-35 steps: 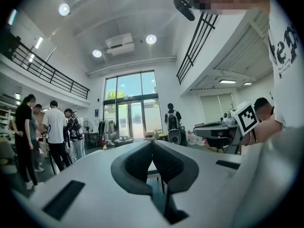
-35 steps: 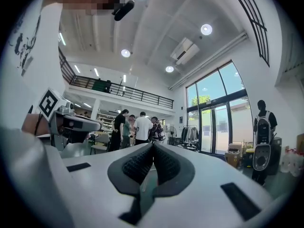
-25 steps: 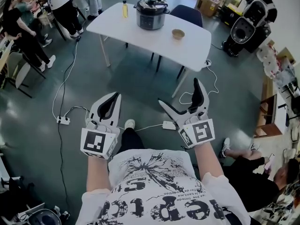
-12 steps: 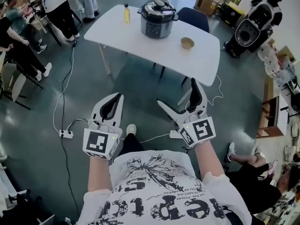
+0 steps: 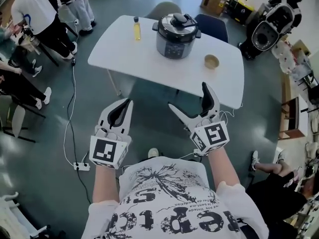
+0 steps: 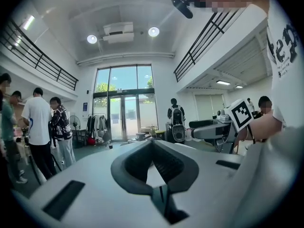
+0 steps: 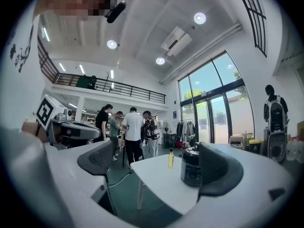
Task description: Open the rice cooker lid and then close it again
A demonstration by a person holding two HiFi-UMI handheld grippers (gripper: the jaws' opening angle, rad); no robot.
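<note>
White and matte, the worktop [image 5: 149, 59] fills the upper middle of the head view, and the rice cooker [image 5: 178, 35] stands on it toward the far edge, a silver pot with a dark lid lying down on top. A small bottle of yellow liquid [image 5: 136, 29] stands upright to the left of the cooker, apart from it, and a small tan bowl [image 5: 212, 61] sits to the cooker's lower right, also apart. Both tools hang over the grey-green floor in the lower half of the frame, well short of the worktop and touching nothing. The left tool [image 5: 125, 102] has its jaws pressed together at the tips, which its own view confirms: the two dark pads meet at the far end of the left tool [image 6: 152, 144] with nothing caught between them. The right tool [image 5: 188, 96] has its jaws spread wide, one prong pointing up and the other out to the left. In the right gripper view the right tool [image 7: 159, 167] frames the worktop between its pads, with the rice cooker [image 7: 190, 167] beside the right-hand pad but far beyond it, not held. A dark chair [image 5: 212, 24] stands behind the worktop, several people [image 5: 40, 9] are at the upper left, and a white power strip [image 5: 82, 166] lies on the floor at lower left.
</note>
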